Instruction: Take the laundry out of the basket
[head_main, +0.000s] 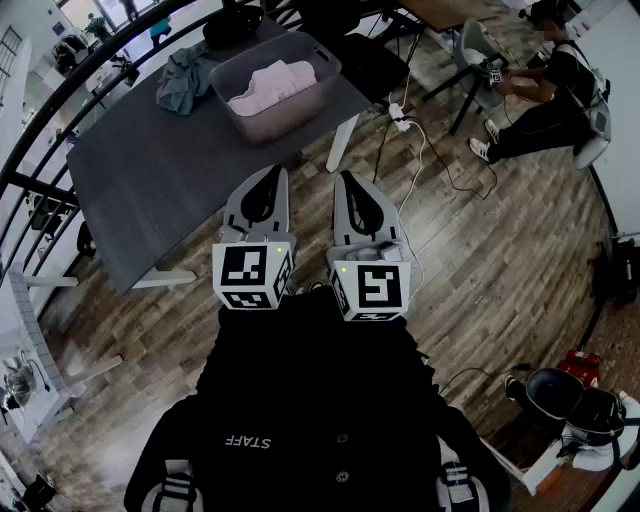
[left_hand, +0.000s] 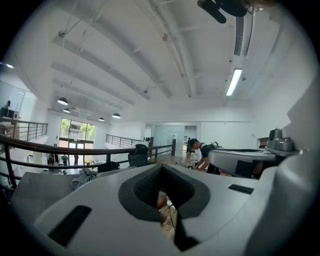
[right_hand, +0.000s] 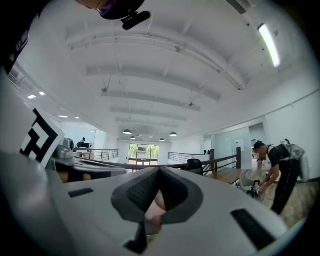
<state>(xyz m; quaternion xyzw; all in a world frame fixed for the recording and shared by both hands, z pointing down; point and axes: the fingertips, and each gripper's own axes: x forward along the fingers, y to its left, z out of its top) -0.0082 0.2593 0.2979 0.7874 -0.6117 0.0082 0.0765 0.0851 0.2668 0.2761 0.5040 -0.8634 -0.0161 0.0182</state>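
The room is a large open hall with a wooden plank floor (head_main: 500, 260) and a black railing (head_main: 60, 100) that curves along the upper left side. Inside the railing stands a dark grey counter (head_main: 150, 190). On its far part lies a crumpled blue-grey cloth (head_main: 183, 80), and just beside it on the right is the translucent basket (head_main: 270, 125). The pink laundry (head_main: 272, 82) is inside the basket, folded loosely. Both grippers are held low, close to the person's chest and well apart from the basket. They are side by side and point toward the counter. The left gripper (head_main: 268, 185) is clenched: its two jaws meet at the tips and nothing is between them. The right gripper (head_main: 350, 190) is also clenched in the same way and holds nothing. Each one carries a cube with square markers at its rear end. To the right of the counter a white cable (head_main: 425, 150) runs over the floor from a power strip (head_main: 399, 115). Farther right, at the top corner, a person (head_main: 540, 100) in dark clothes is sitting low.
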